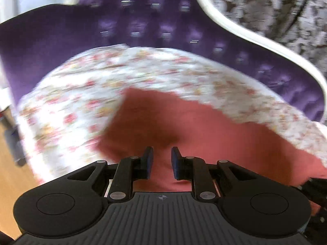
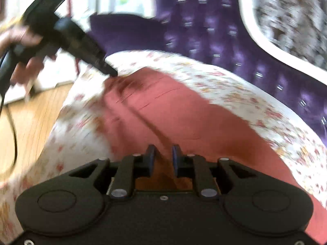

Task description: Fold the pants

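Observation:
The salmon-pink pants (image 1: pixel 204 130) lie flat on a floral cloth (image 1: pixel 85 94) that covers the seat. My left gripper (image 1: pixel 162 155) hovers over their near part. Its jaws stand a little apart and only flat fabric shows through the gap. In the right wrist view the pants (image 2: pixel 173 106) show a long crease, and my right gripper (image 2: pixel 163 151) is open just above them with nothing pinched. There too the left gripper (image 2: pixel 111 72), held by a hand (image 2: pixel 22 40), points at the pants' far left corner. Both views are blurred.
A purple tufted sofa back (image 1: pixel 61 40) with a white curved frame (image 1: pixel 235 26) rises behind the seat. A mottled patterned surface (image 1: pixel 276 10) lies beyond it. Wooden floor (image 2: pixel 32 110) and a black cable (image 2: pixel 12 126) are off the seat's left edge.

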Demonstrator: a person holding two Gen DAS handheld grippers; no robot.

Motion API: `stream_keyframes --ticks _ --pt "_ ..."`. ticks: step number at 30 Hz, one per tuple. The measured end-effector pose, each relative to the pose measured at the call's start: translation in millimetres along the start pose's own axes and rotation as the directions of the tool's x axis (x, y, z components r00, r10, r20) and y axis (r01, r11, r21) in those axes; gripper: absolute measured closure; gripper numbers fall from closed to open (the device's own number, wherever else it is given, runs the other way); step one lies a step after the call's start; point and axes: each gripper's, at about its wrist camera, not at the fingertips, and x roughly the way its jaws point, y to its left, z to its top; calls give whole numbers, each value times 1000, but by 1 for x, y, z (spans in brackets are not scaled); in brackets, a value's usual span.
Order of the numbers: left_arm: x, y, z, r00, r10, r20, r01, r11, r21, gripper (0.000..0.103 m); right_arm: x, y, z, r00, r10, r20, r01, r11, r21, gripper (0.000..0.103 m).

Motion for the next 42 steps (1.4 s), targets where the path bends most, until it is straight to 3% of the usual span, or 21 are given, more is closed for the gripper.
stream_keyframes --ticks 5,9,12,15,17,20,24,25,28,30,32,33,36,39,41,42 --pt "25 -42 8 998 -67 -20 68 995 75 83 -3 -24 -3 999 43 2 -43 992 118 68" --pt "39 -53 3 995 -79 -61 85 991 103 83 0 -7 -16 986 137 -96 -134 990 37 66" --pt "45 -52 -6 994 -54 -94 66 989 131 83 -8 4 -23 977 187 -105 -186 982 18 66" --pt "58 -42 -15 987 -28 -158 50 989 142 83 -16 -9 -19 986 157 -48 -153 985 83 68" --pt "62 -32 -24 981 -8 -196 39 987 157 83 -14 -26 -15 995 94 -23 -90 985 147 67" --pt "56 -21 -30 980 -17 -200 51 985 168 83 -2 -43 -20 998 30 -62 -17 980 199 66" --pt "47 -22 -28 981 43 -188 -6 981 192 84 10 -31 -38 980 87 -179 -57 985 164 68" --pt "43 -24 -25 984 45 -171 -11 981 196 84 6 -24 -43 981 89 -171 -66 989 133 68" --pt "34 -34 -12 993 -21 -118 41 985 170 84 -2 -22 -42 973 134 -185 -112 986 128 78" --pt "33 -46 -5 996 -54 -76 67 983 172 84 -9 -38 -33 982 134 -131 -107 975 197 78" --pt "40 -63 0 995 -81 -58 90 978 189 84 -16 -61 -20 997 62 -54 -47 968 248 74" --pt "45 -70 2 994 -95 -62 106 975 197 84 -16 -70 -14 999 34 -33 -24 964 265 67" --pt "63 -85 -2 985 -137 -100 155 966 207 84 -8 -101 1 1000 -25 -6 26 954 298 61" --pt "77 -92 -15 976 -150 -160 184 957 225 84 6 -124 9 1000 -22 0 21 946 324 47" --pt "85 -93 -29 969 -145 -198 192 951 241 84 15 -134 12 1000 -7 -7 9 945 327 47" --pt "84 -92 -34 973 -149 -176 191 948 253 83 22 -140 11 1000 16 -21 -8 945 326 47"
